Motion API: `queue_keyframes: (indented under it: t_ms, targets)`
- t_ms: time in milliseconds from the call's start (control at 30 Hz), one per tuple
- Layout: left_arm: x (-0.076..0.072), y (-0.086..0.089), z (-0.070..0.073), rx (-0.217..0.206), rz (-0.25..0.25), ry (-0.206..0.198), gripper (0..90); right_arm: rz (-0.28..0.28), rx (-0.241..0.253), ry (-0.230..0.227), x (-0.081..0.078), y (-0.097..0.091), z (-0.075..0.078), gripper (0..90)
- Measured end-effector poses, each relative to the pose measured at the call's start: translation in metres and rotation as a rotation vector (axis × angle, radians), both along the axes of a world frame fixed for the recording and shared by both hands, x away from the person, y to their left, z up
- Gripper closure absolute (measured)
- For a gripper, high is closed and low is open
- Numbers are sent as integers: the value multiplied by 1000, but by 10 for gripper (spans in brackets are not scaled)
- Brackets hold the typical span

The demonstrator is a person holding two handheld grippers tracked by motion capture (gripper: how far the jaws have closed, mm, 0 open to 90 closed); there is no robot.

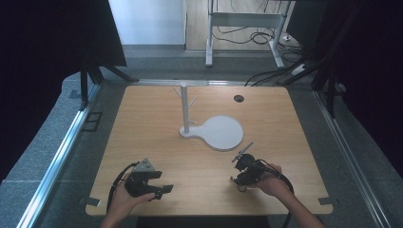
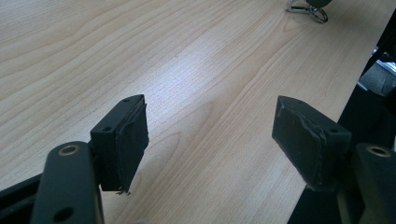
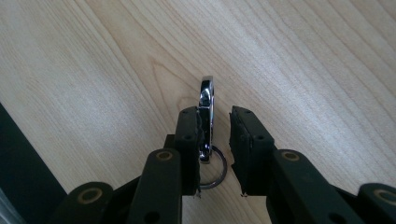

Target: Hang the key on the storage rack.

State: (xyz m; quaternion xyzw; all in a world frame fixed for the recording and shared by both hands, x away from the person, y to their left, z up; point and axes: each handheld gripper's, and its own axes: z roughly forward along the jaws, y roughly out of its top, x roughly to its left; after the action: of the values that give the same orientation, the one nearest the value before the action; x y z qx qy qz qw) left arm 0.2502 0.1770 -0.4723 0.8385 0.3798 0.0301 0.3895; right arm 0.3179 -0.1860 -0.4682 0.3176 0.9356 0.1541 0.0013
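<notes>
A shiny metal carabiner clip [image 3: 206, 100] with a key ring [image 3: 220, 176] on its near end lies on the wooden table [image 3: 303, 56]. My right gripper [image 3: 219, 116] points down at it, jaws either side of the clip. One pad [image 3: 190, 135] touches the clip, while a narrow gap separates the other pad [image 3: 245, 135] from it. In the high view the right gripper [image 1: 237, 179] is near the table's front right, held by a hand. My left gripper [image 1: 164, 190] rests at the front left, open with nothing between its fingers [image 2: 128, 135]. The clip [image 2: 306, 8] also appears far off in the left gripper view.
A white peg stand [image 1: 184, 109] rises from a flat white base [image 1: 222, 133] at the middle of the table. A dark round hole [image 1: 238, 98] sits at the back right. The table's front edge [image 1: 209, 213] lies just below both hands.
</notes>
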Motion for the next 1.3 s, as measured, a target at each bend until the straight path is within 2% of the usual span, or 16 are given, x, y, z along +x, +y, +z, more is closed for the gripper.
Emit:
queue_keyframes:
  t_ms: [467,633,900,1300]
  targets:
    - [0,1,1,0,1,-2,273,12,-31,19,1,6,-9,796]
    - [0,1,1,1,1,-2,273,21,-50,11,-1,7,-10,839]
    - [0,1,0,2,3,0,273,41,-69,4,-3,8,-9,847]
    - [0,2,1,0,3,-3,273,56,-43,-49,-3,7,9,849]
